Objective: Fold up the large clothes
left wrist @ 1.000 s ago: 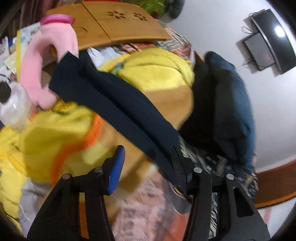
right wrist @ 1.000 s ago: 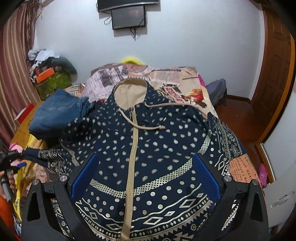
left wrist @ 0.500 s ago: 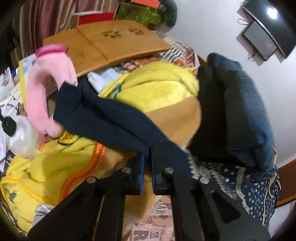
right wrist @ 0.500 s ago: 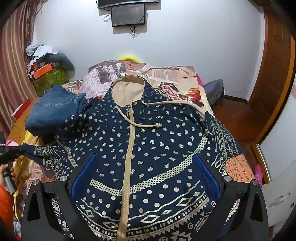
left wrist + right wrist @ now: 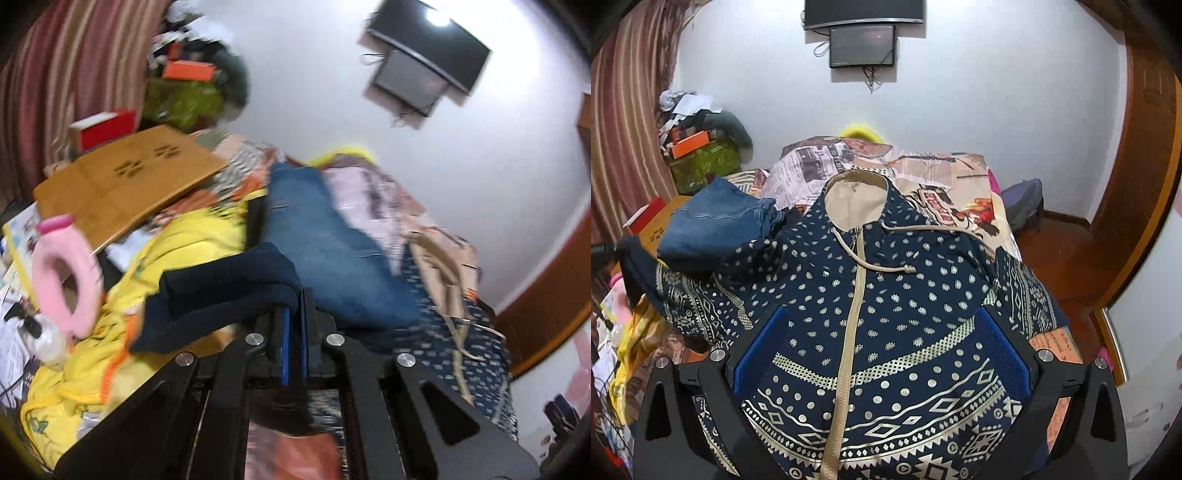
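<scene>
A navy hoodie (image 5: 886,295) with cream dots, a cream zip and a drawstring lies front up on the bed. My right gripper (image 5: 882,350) is open above its lower front, holding nothing. My left gripper (image 5: 293,332) is shut on the hoodie's plain navy sleeve cuff (image 5: 221,291) and holds it lifted above the yellow clothes. The lifted cuff also shows at the far left of the right wrist view (image 5: 631,258). The hoodie body shows in the left wrist view (image 5: 461,350) to the right.
Folded blue jeans (image 5: 716,225) rest on the hoodie's left shoulder. Yellow clothes (image 5: 177,251), a pink ring cushion (image 5: 66,280) and a wooden lap desk (image 5: 122,188) lie left of the bed. A newspaper-print sheet (image 5: 923,173) covers the bed. A wooden door (image 5: 1145,184) stands right.
My left gripper closed on the navy sleeve cuff and lifted it up and toward the hoodie body. My right gripper stayed open over the hoodie front.
</scene>
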